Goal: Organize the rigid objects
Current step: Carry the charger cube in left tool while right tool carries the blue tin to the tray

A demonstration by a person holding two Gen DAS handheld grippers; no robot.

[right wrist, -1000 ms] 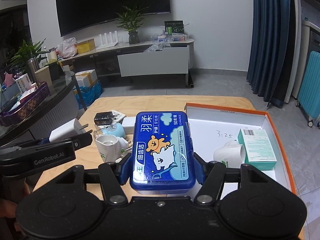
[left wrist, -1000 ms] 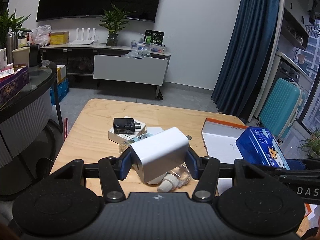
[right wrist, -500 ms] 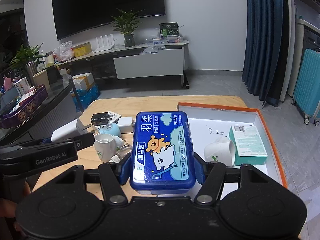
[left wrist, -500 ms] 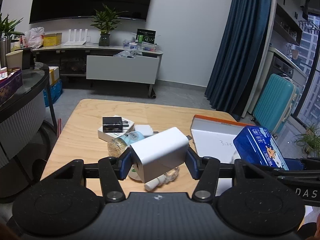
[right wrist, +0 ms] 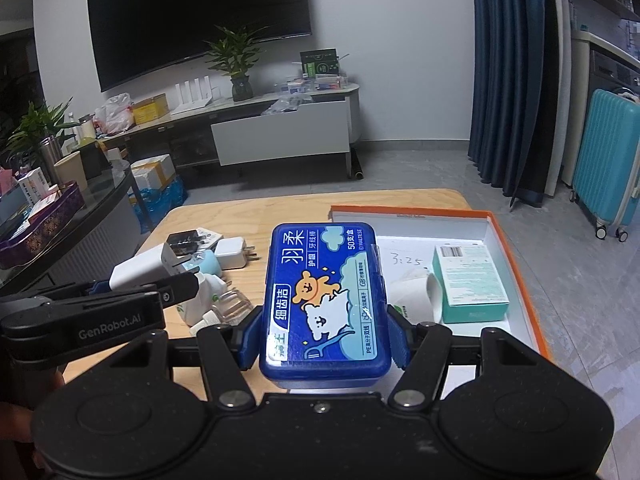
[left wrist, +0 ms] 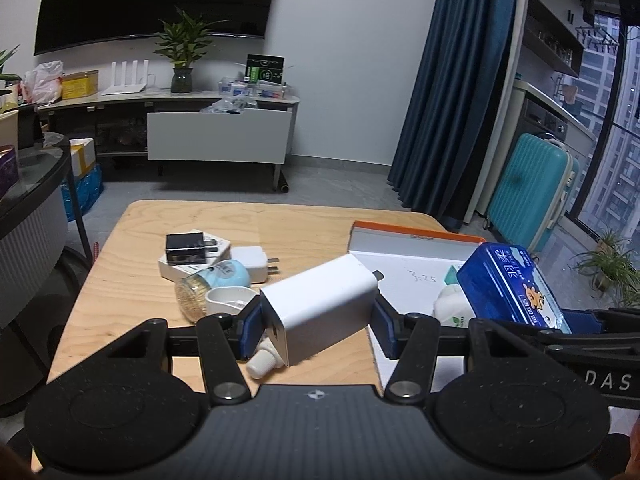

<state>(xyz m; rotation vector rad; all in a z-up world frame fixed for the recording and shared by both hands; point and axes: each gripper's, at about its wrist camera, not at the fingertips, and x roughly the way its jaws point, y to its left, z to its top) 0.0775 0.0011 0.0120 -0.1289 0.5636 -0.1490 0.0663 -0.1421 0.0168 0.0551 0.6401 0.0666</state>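
Observation:
My left gripper [left wrist: 318, 330] is shut on a large white charger [left wrist: 320, 314], held tilted above the wooden table [left wrist: 120, 280] beside the tray's left edge. My right gripper [right wrist: 324, 334] is shut on a blue floss box [right wrist: 326, 300] with a bear picture, held over the near left part of the white tray [right wrist: 516, 248] with the orange rim. Both show in the other view too: the blue floss box [left wrist: 510, 286] at the right, the white charger [right wrist: 140, 266] at the left. Inside the tray lie a teal carton [right wrist: 468, 280] and a white cup [right wrist: 412, 294] on its side.
On the table left of the tray sits a cluster: a black charger [left wrist: 186, 248] on a white box, a small white plug [left wrist: 252, 262], a light blue bottle [left wrist: 212, 286], a white cup [left wrist: 230, 300] and a small clear bottle [right wrist: 224, 306]. A dark round counter [right wrist: 60, 240] stands at the left.
Both grippers have shifted to the right with their loads; the tray and its contents now sit nearer the middle of each view. Neither grip has changed.

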